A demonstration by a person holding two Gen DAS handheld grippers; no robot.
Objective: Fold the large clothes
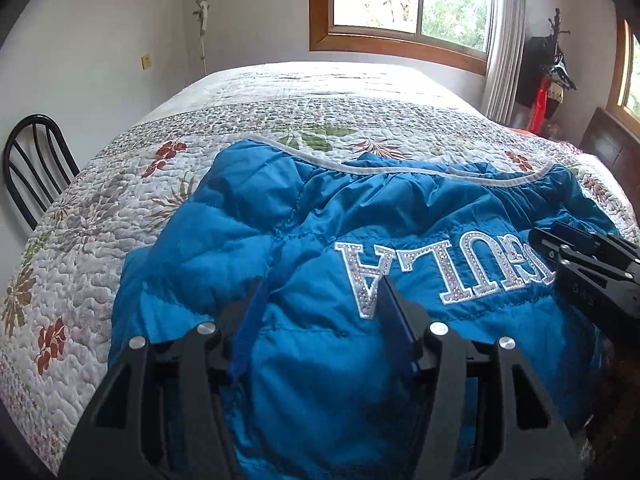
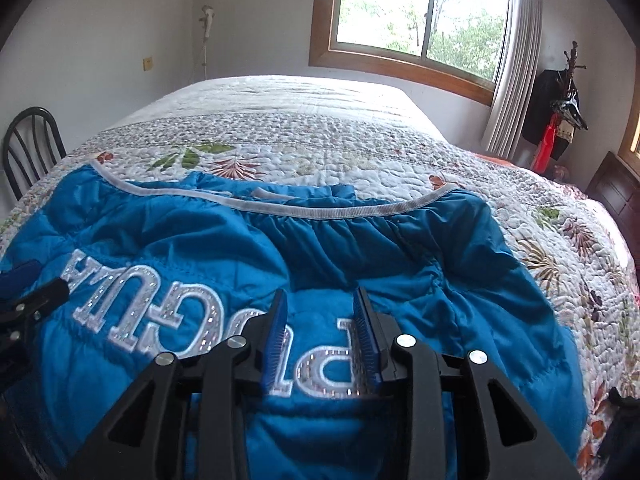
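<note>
So the big bright blue quilted puffer jacket (image 1: pixel 320 248) is lying flat on the bed with the white floral quilted bedspread (image 1: pixel 132 184), back side up, filling the lower half of both wrist views. Its grey elastic hem (image 2: pixel 280 206) runs across toward 12 o'clock, and the silvery sparkly stitched lettering (image 1: pixel 440 276) reads upside down from here.

Left gripper (image 1: pixel 320 320): its fingers (image 1: pixel 394 316) are spread fairly wide, blue pads facing each other with a good stretch of blue fabric showing between them. They hang just over the jacket near the end of the lettering; whether the tips actually touch the fabric I can't tell. Nothing is pinched.

Right gripper (image 2: pixel 322 312): its fingers (image 2: pixel 366 320) are partly apart, narrower than the left pair, sitting right over the "P" end of the lettering. The fabric shows through the gap and the pads aren't squeezing any of it, so nothing is held there either. Contact with the cloth is hard to judge.

In the left wrist view the right gripper pokes in at 3 o'clock, over the jacket's far side. In the right wrist view the left one sits at 9 o'clock, so the two are side by side above the jacket.

Around the room: a black metal chair (image 1: pixel 32 160) at 9 o'clock, a wood-framed window (image 1: pixel 400 4) at 12 with a grey curtain (image 1: pixel 504 52), and a coat stand with dark clothes (image 2: pixel 560 108) at 2 o'clock.
</note>
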